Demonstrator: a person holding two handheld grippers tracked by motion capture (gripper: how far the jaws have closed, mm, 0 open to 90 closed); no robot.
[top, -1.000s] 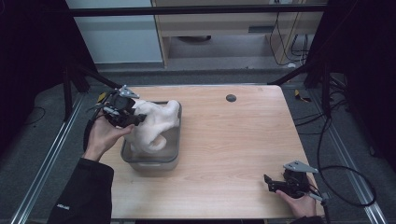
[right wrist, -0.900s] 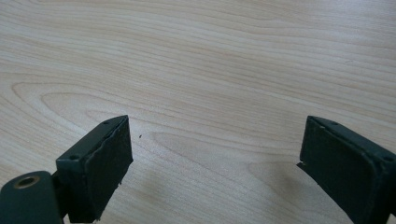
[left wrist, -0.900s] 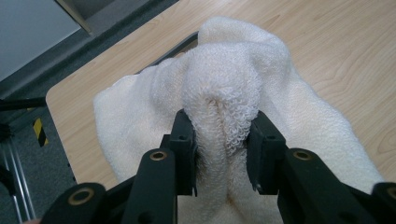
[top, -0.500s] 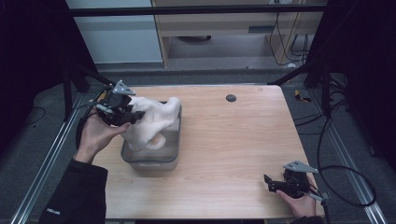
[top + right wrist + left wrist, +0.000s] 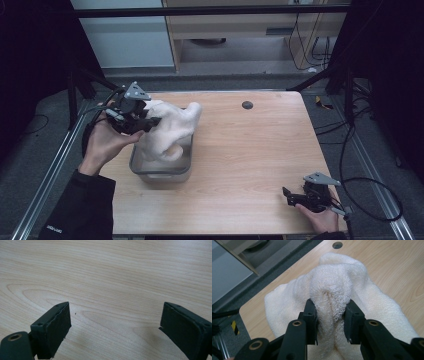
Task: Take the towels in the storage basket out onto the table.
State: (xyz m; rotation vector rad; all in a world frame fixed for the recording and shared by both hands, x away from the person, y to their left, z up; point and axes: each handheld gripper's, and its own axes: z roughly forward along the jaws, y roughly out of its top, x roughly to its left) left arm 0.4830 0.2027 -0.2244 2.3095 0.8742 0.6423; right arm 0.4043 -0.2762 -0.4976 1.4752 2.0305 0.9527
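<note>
**Towel lifted from the bin**

The left gripper view shows the left gripper [image 5: 329, 315] pinching a fold of the cream, looped-pile towel [image 5: 337, 285]. The high view shows its lower part hanging into the grey bin [image 5: 161, 172] at the table's [image 5: 250, 165] left. The right gripper [image 5: 115, 325] gapes wide over bare wood. Since a second ago, the left gripper has drawn the towel up and leftward.
</note>
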